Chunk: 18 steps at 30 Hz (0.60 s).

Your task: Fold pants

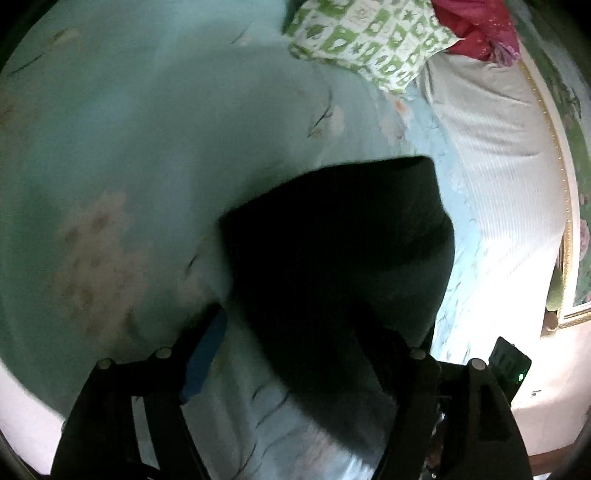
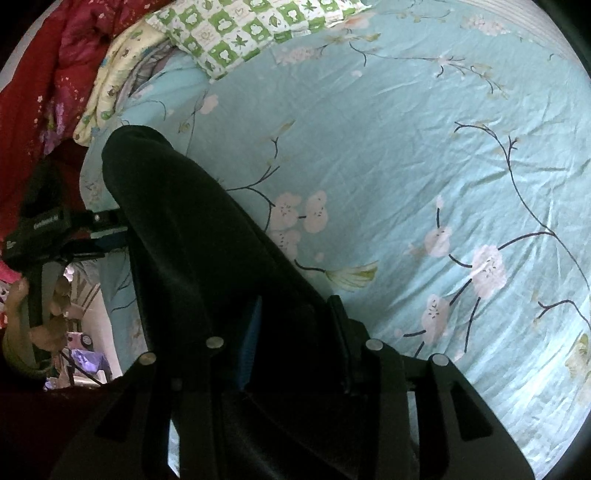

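Note:
The black pants (image 1: 332, 240) lie as a folded dark bundle on the light blue flowered bed sheet (image 1: 129, 129). My left gripper (image 1: 295, 332) straddles their near edge with its jaws apart. Its blue-padded left finger (image 1: 207, 347) rests over bare sheet, clear of the cloth. In the right wrist view the pants (image 2: 192, 221) run from between my right gripper's (image 2: 297, 314) jaws up toward the far left, and the jaws are shut on the cloth. The left gripper (image 2: 107, 229) shows at the left side of that view, held by a hand (image 2: 40, 317).
A green and white checked pillow (image 2: 251, 26) and a red blanket (image 2: 55, 55) lie at the head of the bed. White ribbed mattress cover (image 1: 498, 166) and a gold-trimmed bed edge (image 1: 565, 221) border the sheet. Open flowered sheet (image 2: 406, 147) spreads right of the pants.

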### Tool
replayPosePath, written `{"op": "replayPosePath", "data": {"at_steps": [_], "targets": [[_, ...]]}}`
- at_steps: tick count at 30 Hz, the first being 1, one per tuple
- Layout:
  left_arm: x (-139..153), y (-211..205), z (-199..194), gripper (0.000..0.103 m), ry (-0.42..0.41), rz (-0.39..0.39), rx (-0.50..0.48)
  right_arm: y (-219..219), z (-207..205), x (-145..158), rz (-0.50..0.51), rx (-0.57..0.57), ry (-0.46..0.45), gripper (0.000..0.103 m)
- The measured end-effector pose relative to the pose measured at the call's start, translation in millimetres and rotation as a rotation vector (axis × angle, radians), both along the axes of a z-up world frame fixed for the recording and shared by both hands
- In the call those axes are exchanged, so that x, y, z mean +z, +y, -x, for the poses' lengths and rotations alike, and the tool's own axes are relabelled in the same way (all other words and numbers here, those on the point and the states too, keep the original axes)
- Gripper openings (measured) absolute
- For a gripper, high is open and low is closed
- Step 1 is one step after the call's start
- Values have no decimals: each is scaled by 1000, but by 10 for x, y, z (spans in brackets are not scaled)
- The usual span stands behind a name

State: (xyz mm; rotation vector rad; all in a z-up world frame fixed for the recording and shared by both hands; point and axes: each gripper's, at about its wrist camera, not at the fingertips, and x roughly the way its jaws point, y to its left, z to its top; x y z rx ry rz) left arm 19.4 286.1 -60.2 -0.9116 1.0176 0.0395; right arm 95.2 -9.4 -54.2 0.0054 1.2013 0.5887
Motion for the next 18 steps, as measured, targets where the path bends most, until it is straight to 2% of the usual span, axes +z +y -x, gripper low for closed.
{"op": "replayPosePath", "data": {"at_steps": [3,5,7,8,10,14,15,16,18], "targets": [[-28,14,-118,72,-27,12,5,12,27,23,8,-7,-13,35],[-22,16,-127,63,-51,23,0,16,66,50,16,-4,-32,28],[-12,-14,-153,34,-88,52,-40,-5,88,61,17,-16,-45,23],[-8,-31,-157,33,-102,72,-56,-20,96,65,13,-26,-50,20],[38,-38,-134,23,-128,85,-75,-28,122,89,11,-38,-63,17],[355,7,-89,12,-245,119,-113,-50,219,380,10,-54,-139,14],[449,10,-69,11,-272,97,-127,-54,232,463,11,-59,-162,13],[519,4,-46,12,-292,65,-144,-61,242,552,14,-65,-192,8],[500,-4,-37,12,-292,12,-158,-86,204,626,30,-99,-227,5]]}}
